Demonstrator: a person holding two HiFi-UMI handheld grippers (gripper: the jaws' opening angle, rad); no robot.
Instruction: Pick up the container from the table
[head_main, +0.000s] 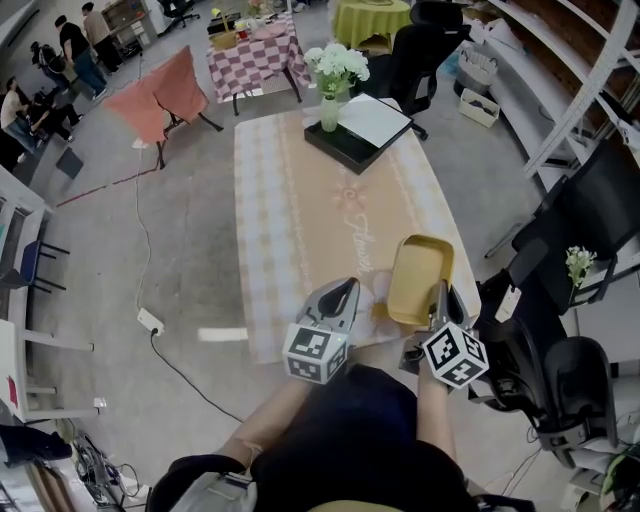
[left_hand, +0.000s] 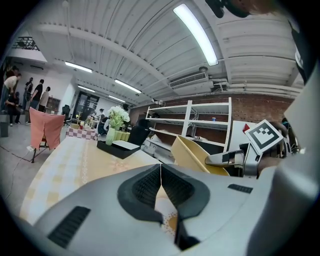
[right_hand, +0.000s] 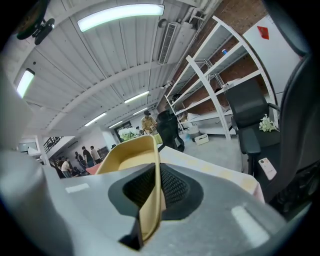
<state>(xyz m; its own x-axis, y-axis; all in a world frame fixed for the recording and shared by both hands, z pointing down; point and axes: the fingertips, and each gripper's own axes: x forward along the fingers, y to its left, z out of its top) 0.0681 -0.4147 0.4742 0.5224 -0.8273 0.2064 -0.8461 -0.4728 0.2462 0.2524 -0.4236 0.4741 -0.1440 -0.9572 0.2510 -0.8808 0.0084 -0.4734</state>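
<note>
The shallow yellow plastic container (right_hand: 125, 157), a rounded rectangular tray, is best lifted slowly. It is gripped by one edge only, so the wrist should stay steady to stop the tray pivoting between the pads or scraping the cloth.

The right gripper (right_hand: 153, 175) is clamped on the near rim wall, with one pad inside the wall and the other outside. The rest of the tray reaches forward and slightly left of the jaws, its far end tipped upward.

In the head view the container (head_main: 420, 275) sits just ahead of the right gripper (head_main: 442, 292). It is over the near right corner of the long table with the beige patterned cloth (head_main: 300, 200) and looks clear of it.

The left gripper (head_main: 346, 290) has its jaws closed on nothing. It waits just left of the tray and could steady it.

Farther along the table are a flat black tray (head_main: 345, 150) and a pale vase of white flowers (head_main: 330, 110).
</note>
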